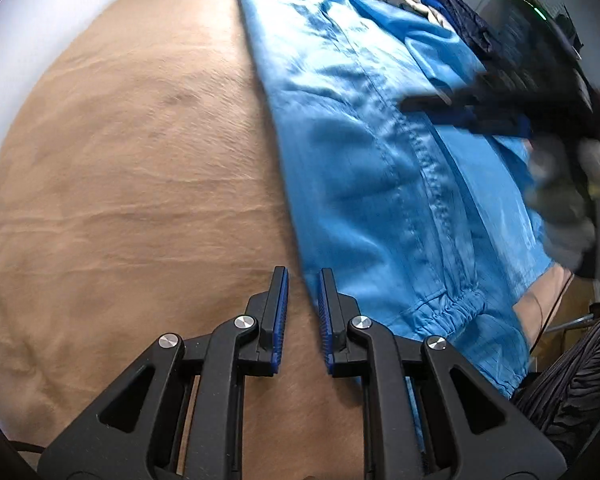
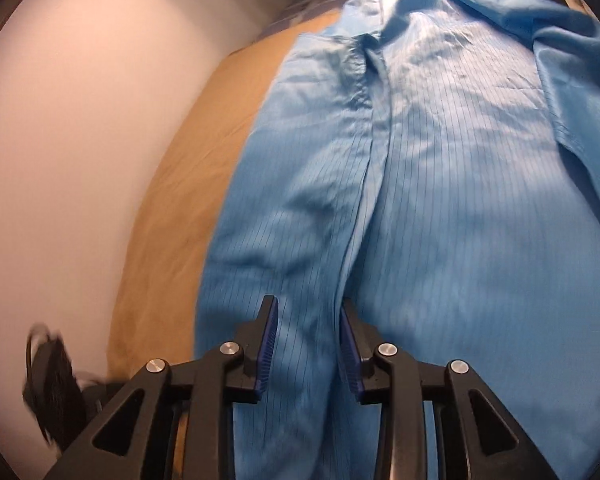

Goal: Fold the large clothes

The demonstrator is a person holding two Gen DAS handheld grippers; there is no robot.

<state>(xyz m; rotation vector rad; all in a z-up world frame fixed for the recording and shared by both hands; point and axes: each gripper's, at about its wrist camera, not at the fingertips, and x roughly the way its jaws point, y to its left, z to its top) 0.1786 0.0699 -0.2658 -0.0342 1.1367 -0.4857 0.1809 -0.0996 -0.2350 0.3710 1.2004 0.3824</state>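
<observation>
Garment: blue striped coverall [image 2: 440, 168], thin glossy fabric w/ fine pinstripe grid, lying lengthwise on tan bed sheet [image 1: 120, 180], collar end far, elastic cuff [image 1: 456, 306] near the left tool. One sleeve folded across at upper right in right wrist view.

Handling, judged: light, soft, no stiffness; sheen suggests slippery, so layers likely to slide over each other when lifted. Long piece, will sag btwn two holds. Best holds: seamed or hemmed edges, e.g. the elastic cuff or the side hem, where cloth is doubled and pads bite better. Zip/placket seam down centre gives a straight ref line for the fold.

Left gripper [image 1: 303, 276]: pitched steeply down over the sheet, just beside the garment's left edge. Fingers a narrow gap apart, nothing btwn them; right pad close to the hem, contact not clear.

Right gripper [image 2: 309, 306]: also angled down, directly over the lower body of the coverall. Fingers apart, cloth visible in the gap but pads not pressing on it. Frame blurred, so whether tips touch fabric cannot be told. Gloved hand [image 1: 568, 216] carries it, seen in left wrist view.
</observation>
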